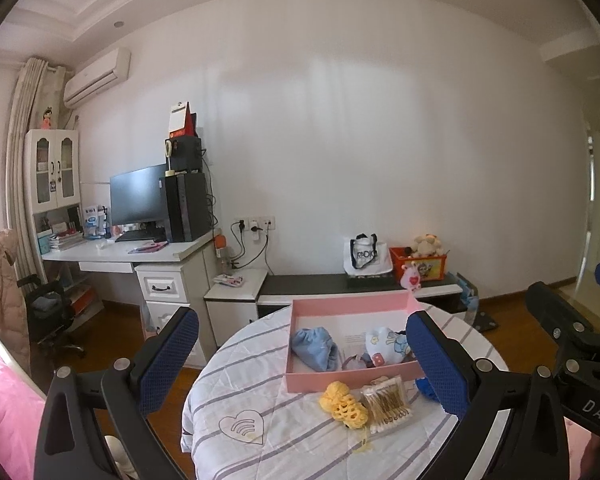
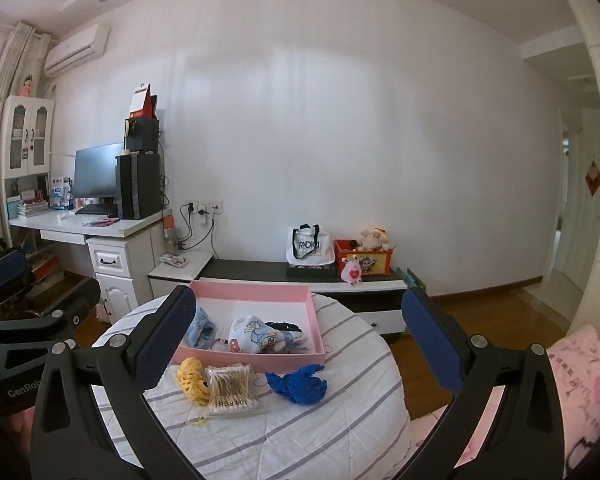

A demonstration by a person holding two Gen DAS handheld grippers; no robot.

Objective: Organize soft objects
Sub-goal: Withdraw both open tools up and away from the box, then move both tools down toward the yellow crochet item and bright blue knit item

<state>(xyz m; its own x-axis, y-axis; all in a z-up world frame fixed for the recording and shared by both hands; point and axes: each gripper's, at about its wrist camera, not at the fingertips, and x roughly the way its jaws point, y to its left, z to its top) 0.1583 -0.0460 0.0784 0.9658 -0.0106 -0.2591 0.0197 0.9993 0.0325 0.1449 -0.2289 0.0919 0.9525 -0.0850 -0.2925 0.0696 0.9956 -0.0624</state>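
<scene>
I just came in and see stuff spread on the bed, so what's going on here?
Someone is sorting soft things into a pink box on a striped quilt. Both the left gripper and the right gripper hang open above it, holding nothing. A light blue cloth and a cartoon-print cloth already lie in the box. A yellow crochet piece, a pack of cotton swabs and a blue crochet piece lie outside, in front of it.

yellow crochet piece (image 2: 193, 381) and blue one (image 2: 298, 383) (knitted, perhaps) before pink box (image 2: 256, 293).
</scene>
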